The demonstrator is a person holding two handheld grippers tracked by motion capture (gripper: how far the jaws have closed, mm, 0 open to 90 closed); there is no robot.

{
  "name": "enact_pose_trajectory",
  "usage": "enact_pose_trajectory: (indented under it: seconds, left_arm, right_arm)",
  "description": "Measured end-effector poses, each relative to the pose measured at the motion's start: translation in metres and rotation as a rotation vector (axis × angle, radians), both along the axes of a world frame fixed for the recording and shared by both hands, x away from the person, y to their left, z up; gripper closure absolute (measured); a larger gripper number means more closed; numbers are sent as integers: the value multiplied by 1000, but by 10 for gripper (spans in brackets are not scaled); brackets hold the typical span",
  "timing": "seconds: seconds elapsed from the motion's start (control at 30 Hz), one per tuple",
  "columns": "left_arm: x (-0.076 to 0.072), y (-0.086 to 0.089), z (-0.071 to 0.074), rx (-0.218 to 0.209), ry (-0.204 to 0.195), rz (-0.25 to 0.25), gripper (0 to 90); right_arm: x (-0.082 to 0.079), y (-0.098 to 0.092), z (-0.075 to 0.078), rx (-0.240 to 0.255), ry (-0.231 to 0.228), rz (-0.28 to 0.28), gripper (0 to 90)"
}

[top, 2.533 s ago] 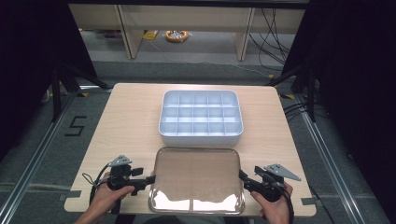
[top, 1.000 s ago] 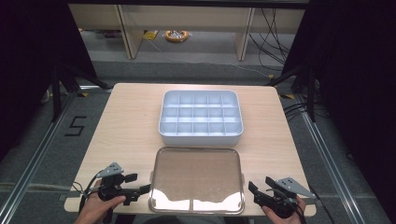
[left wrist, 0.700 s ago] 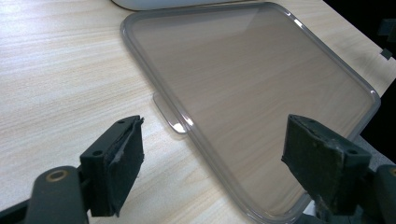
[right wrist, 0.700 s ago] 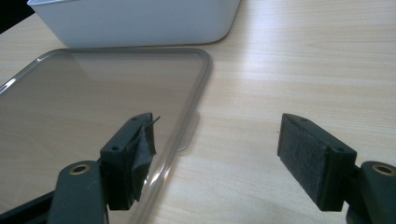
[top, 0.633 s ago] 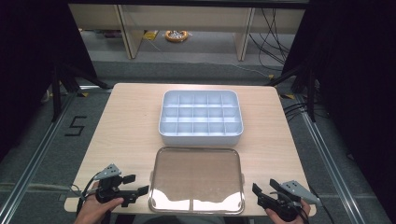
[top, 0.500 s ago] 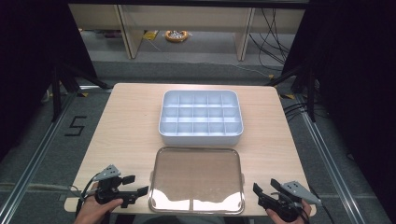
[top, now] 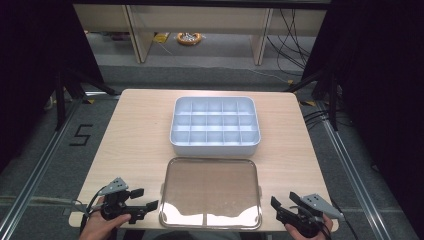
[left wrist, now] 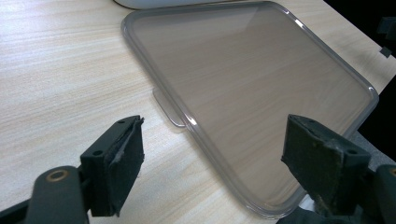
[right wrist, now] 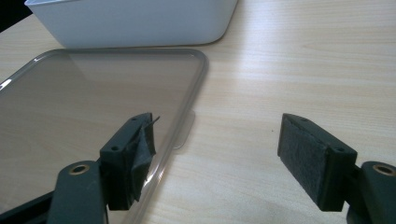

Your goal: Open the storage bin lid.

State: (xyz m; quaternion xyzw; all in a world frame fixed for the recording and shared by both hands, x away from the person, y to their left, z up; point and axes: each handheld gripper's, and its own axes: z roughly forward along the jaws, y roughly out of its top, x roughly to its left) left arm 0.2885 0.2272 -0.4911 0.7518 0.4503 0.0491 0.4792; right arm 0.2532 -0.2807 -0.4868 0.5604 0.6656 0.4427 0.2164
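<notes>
1. Grippers sit at the near edge of the pale wooden table [top: 135,130], one at each near corner. The left gripper [top: 145,206] is held in a hand [top: 97,226] at the near left; the right gripper [top: 280,206] is held at the near right. Both point inward toward the middle.

2. Left gripper's black jaws stand spread with nothing between the pads. In the left gripper view they frame the near left rim of the clear, smoky-tinted rectangular plastic lid [left wrist: 243,84] and the small tab [left wrist: 168,107] on that rim — no pad touches it.

3. Right gripper's jaws are likewise spread and empty. In the right gripper view one pad [right wrist: 140,154] hangs over the lid's right rim, the other over bare wood beside it; whether that pad touches the rim cannot be told.

4. Between the two grippers the lid lies flat on the table, rounded corners, its near edge close to the table's near edge, apart from both grippers in the high view.

5. Just beyond the lid's far edge stands the white rectangular plastic organiser box [top: 215,126] — open-topped, divided into a grid of small compartments.

6. Past the table's far edge, on the floor, lies a small orange ring-shaped object [top: 189,38].
</notes>
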Motion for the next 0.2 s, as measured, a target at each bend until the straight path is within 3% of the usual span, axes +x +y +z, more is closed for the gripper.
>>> enact_pose_trajectory:
  seconds: [0.2]
  left_arm:
    - [0,0,-1,6,5,4,201]
  right_arm:
    - [2,0,-2,14,-3,-6,284]
